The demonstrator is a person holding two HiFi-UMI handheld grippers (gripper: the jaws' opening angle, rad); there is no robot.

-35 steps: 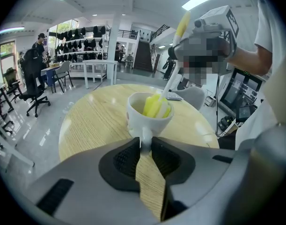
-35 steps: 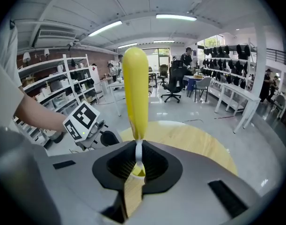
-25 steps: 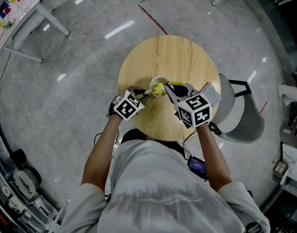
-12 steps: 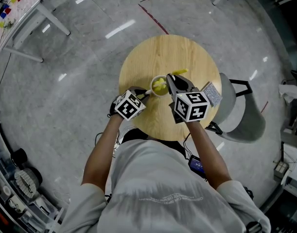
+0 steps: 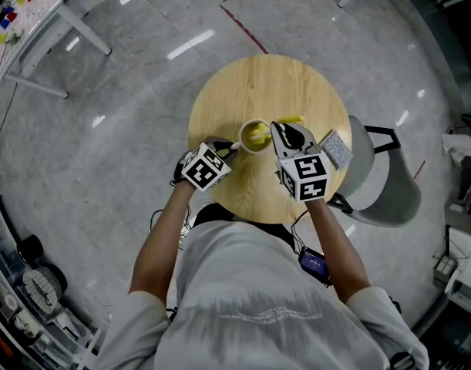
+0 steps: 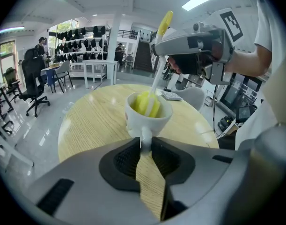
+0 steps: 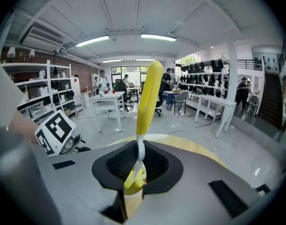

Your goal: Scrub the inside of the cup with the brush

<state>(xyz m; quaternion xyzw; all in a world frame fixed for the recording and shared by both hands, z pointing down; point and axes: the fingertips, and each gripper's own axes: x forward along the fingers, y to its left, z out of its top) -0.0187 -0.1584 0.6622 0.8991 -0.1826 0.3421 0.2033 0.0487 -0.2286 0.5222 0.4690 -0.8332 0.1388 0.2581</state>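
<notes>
The left gripper (image 6: 143, 146) is pinched tight on the handle of the white cup (image 6: 147, 121), which sits mouth-up on the round wooden table (image 6: 86, 121). The right gripper (image 7: 139, 165) is squeezed on the thin neck of the yellow brush (image 7: 147, 93). The brush stands nearly upright, soft head down inside the cup and long handle pointing up. I think the scrubbing is under way, and next the right gripper must swirl the head around the walls while the left one steadies the cup.
</notes>
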